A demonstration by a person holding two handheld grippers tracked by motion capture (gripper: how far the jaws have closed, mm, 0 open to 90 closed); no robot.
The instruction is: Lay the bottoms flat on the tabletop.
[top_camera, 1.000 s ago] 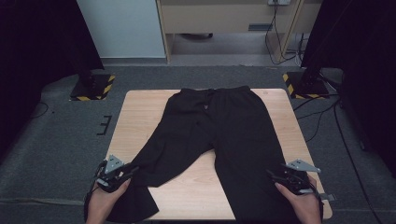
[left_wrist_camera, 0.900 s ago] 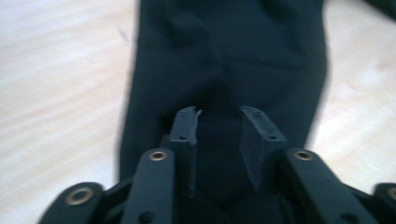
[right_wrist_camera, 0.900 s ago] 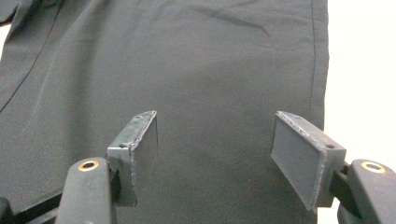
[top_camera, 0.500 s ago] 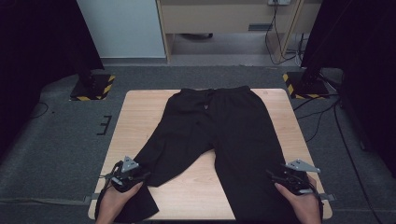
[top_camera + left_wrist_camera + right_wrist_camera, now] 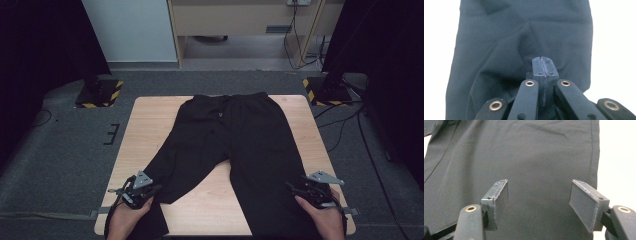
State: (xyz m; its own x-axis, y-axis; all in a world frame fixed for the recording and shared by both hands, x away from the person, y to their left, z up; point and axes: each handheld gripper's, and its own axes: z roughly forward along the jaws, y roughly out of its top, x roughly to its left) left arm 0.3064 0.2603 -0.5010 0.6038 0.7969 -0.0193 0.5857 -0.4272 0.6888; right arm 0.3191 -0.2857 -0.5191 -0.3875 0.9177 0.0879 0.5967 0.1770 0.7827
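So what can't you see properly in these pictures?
- Trousers leg ends: high view, cut off by the bottom edge and covered by the hands.
- Cloth pinched or not: left gripper view, the shut fingers hide it.
- Table surface: both gripper views, washed out white.

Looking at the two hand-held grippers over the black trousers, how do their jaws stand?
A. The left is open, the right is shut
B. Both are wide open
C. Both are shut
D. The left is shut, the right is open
D: the left gripper has its pads pressed together over the trousers, while the right gripper shows a wide gap above the cloth.
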